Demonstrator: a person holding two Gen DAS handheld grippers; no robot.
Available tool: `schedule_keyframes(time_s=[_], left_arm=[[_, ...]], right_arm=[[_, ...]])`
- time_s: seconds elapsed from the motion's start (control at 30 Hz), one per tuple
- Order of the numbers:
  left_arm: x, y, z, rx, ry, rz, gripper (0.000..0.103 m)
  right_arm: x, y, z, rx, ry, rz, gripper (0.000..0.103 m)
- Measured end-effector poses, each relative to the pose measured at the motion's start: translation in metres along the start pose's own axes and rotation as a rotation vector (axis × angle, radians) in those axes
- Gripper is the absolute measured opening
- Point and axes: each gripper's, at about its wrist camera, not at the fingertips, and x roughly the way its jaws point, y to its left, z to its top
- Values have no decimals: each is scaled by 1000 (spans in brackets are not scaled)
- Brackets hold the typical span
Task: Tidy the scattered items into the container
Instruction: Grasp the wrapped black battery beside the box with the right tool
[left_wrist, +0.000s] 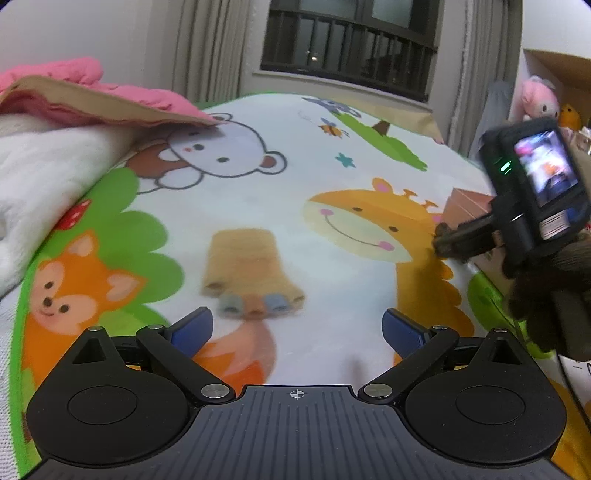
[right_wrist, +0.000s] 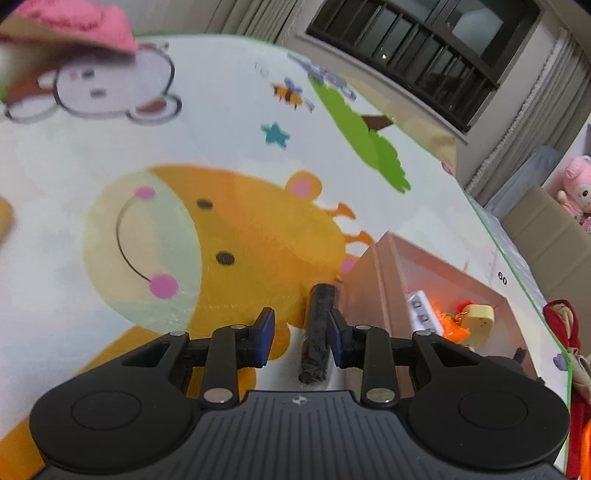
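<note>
The left gripper is hovering over the cartoon-printed play mat with its jaws standing wide and nothing between them. Just ahead of its fingertips a tan roll-up pouch is lying flat on the mat, its long axis running away from the camera and its rolled end, showing grey, orange and blue tube ends, pointing back towards the gripper. Bare mat is lying open on both sides of the pouch. To the left, a white blanket and a pink cushion are crowding the mat's edge.

The right gripper is standing with its jaws narrow. A dark cylindrical item is lying between them against the right-hand finger; whether both pads are pressing on it cannot be told. Its long axis is running along the fingers, its far end pointing at the near corner of the pink box. That box is sitting open-topped near the mat's right edge, with a white strip, orange pieces and a cream-coloured object showing inside. The mat to the left of this gripper is lying open.
</note>
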Motion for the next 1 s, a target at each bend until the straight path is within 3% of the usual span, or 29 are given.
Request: schedule_keyframes(time_s=[0.1,0.23,0.27,0.43,0.7,0.8,0.93,1.0], left_arm=[[-2,7,-2,-14,2,10,101],[-5,12,-3,-29,3,23,101],[-5,12,-4,-30,5,25,101],[-5,10,-6,-39,23,35,101],[-4,7,-13,-49,42,23,102],[-2,9,-13,-68,45,21,102],[1,11,-15,-97,47,34,102],[-1,11,-17,-105,30,36,103]], right_arm=[[7,10,-3,-60,-13,-54,29],[1,12,-5,-84,-26,-57,4],[-4,11,-6,-81,-27,-34,2],[-33,11,-18,-101,-85,24,2],[-63,-4,-23,10,-117,196,2],[-61,-21,-14,101,-49,280,4],[-36,-56,16,269,141,402,4],[-23,-69,33,311,226,413,4]])
